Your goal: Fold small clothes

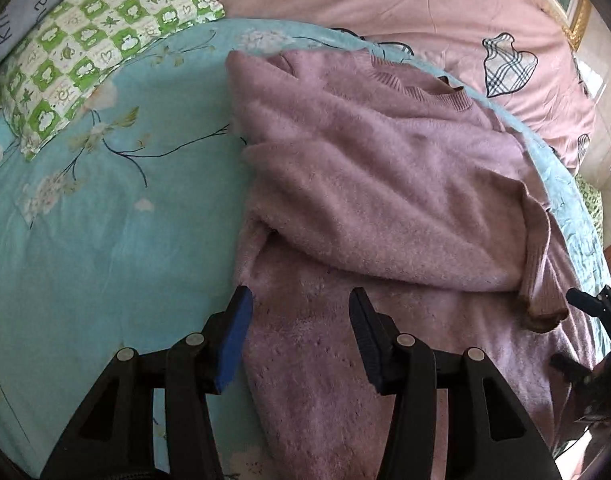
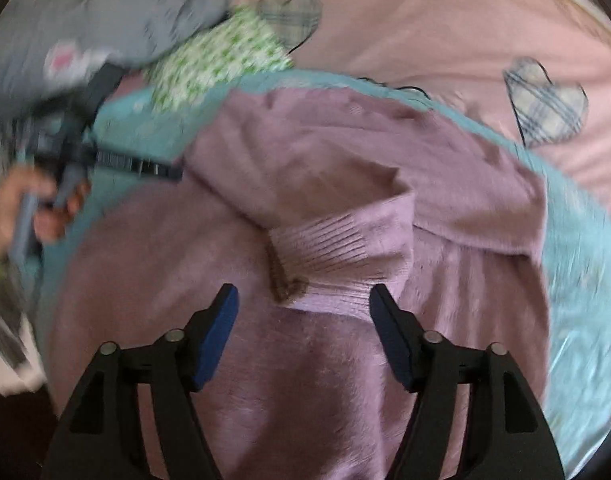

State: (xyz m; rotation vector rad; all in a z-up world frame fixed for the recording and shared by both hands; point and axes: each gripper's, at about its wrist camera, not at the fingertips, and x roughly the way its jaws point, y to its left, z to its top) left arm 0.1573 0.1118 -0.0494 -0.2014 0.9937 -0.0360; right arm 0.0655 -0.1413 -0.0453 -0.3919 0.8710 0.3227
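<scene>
Turquoise floral bedspread (image 1: 105, 240), spread flat; green-and-white checked pillow (image 1: 101, 48) lying on its far left corner. Pink quilt (image 1: 385, 4) with plaid heart patches beyond it, touching the bedspread's far edge. Grey cloth with dark lettering (image 1: 21, 12) at far left behind the pillow; gilt picture frame (image 1: 577, 16) at far right.

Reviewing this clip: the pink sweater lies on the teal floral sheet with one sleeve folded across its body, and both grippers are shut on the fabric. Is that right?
Not quite. The pink sweater does lie on the teal floral sheet with a sleeve folded across it, but both grippers are open. The left wrist view shows the left gripper with its fingers apart above the fabric, and the right wrist view shows the right gripper the same.
</scene>
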